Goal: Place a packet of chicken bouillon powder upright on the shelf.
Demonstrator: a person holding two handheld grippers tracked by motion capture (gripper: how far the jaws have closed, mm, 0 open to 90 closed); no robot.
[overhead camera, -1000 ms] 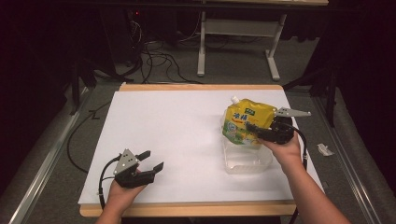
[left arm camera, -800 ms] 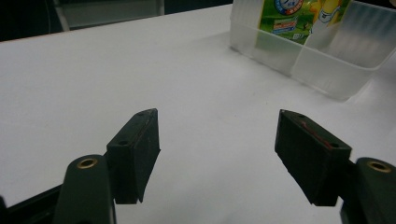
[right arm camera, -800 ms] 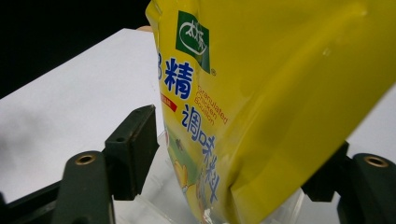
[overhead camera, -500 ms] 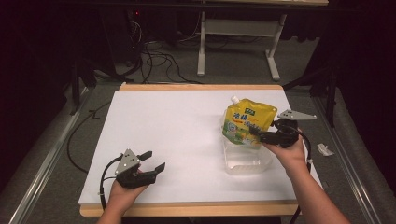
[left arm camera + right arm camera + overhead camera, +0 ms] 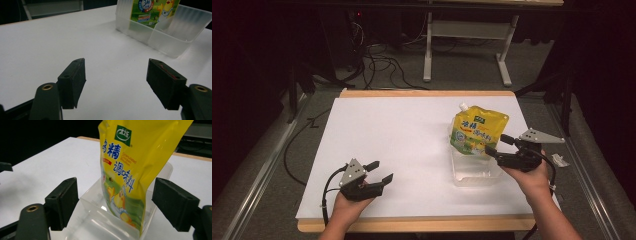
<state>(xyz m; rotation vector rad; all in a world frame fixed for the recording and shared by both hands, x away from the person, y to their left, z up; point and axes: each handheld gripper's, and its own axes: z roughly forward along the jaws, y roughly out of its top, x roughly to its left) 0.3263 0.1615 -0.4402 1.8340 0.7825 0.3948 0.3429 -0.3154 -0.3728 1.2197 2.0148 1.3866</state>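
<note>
Just placed: yellow stand-up seasoning pouch (image 5: 478,132) sat in clear plastic tub (image 5: 472,170); your right gripper (image 5: 498,146) fingers had just been opening, now wide and empty; next, back away. Left gripper (image 5: 379,172) wide, empty.

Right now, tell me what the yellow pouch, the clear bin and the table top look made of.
Yellow pouch: likely flexible plastic film, glossy; it creases and catches highlights, printed all over.
Clear bin: seemingly rigid translucent plastic, slightly frosted; the pouch shows through its walls.
Table top: a matte white sheet, paper or laminate, over a wood-coloured board edge.
</note>
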